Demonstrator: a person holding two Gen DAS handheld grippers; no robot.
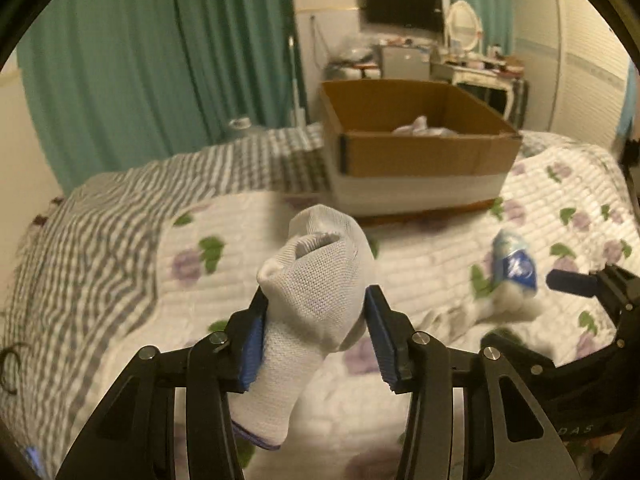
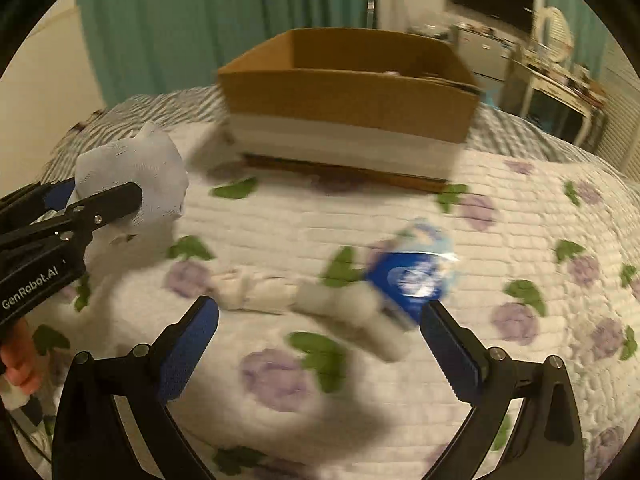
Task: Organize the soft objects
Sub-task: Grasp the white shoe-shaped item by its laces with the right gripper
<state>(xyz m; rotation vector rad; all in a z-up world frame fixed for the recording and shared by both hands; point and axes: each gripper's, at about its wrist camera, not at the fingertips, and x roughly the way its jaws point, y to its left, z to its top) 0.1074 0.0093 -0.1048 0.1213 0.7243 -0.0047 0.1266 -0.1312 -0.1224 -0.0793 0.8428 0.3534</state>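
Note:
My left gripper (image 1: 316, 300) is shut on a white sock (image 1: 320, 280) and holds it above the bed; the sock also shows in the right wrist view (image 2: 132, 176), clamped between the left fingers (image 2: 116, 200). My right gripper (image 2: 320, 312) is open and empty, just above a white sock (image 2: 320, 304) lying on the quilt beside a blue and white packet (image 2: 416, 272). The packet also shows in the left wrist view (image 1: 514, 264). An open cardboard box (image 1: 420, 148) stands further back on the bed with white cloth (image 1: 420, 126) inside.
The bed has a floral quilt (image 2: 520, 240) and a grey striped blanket (image 1: 100, 216) at the left. Green curtains (image 1: 160, 60) hang behind. A dresser with a mirror (image 1: 464, 24) and a wall TV (image 1: 404, 6) stand at the back.

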